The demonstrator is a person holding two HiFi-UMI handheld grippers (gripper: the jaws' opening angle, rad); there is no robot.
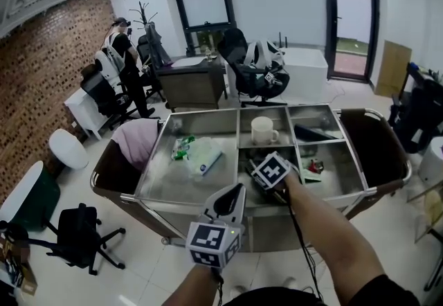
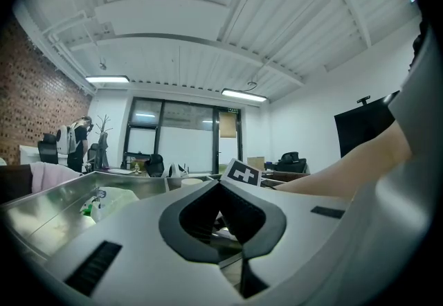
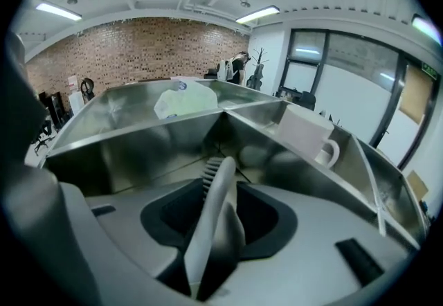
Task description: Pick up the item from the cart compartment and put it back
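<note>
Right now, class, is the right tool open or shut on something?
Shut on something. In the right gripper view, the jaws of the right tool pinch a pale toothed strip, apparently a comb, standing edge-on between them.

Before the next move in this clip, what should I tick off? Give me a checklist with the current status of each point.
1. Right gripper shut on the pale toothed item: ok.
2. Item lifted free: cannot tell.
3. Mug behind the divider, apart from the right gripper: ok.
4. Left gripper shut and empty, near the front edge of the cart: ok.
5. What the item is: cannot tell.
</note>
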